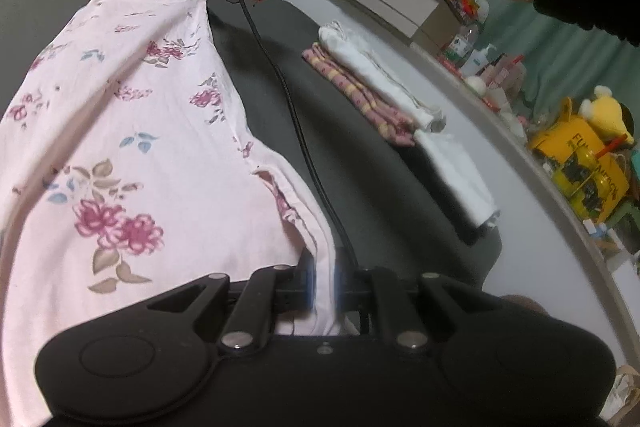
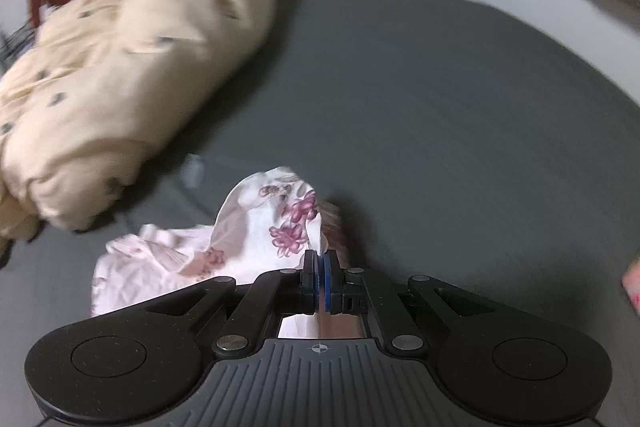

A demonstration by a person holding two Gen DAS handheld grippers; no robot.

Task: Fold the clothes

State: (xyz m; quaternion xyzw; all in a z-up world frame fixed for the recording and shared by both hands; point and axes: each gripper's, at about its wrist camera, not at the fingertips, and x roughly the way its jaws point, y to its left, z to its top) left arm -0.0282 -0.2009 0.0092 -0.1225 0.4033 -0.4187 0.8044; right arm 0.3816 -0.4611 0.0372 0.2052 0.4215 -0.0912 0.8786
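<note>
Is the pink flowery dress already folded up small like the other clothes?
No, the pink floral dress lies stretched out long across the dark grey bed sheet, while the folded white and striped clothes sit stacked beside it.

Only "FU" and a few unclear black letters can be read on the yellow bag (image 1: 576, 163).

A: Both views lit soft and even, indoor, no glare; source can't be told. Strong fisheye bending seen at edges, corners cut off dark.

B: Right wrist view smeared w/ motion blur, esp. the beige quilt (image 2: 120, 67). A faint shadow is cast on the grey sheet (image 2: 440, 107) beside the floral cloth (image 2: 272, 223).

A: Left wrist view sharper; shelf clutter (image 1: 576, 155) blurred.
</note>
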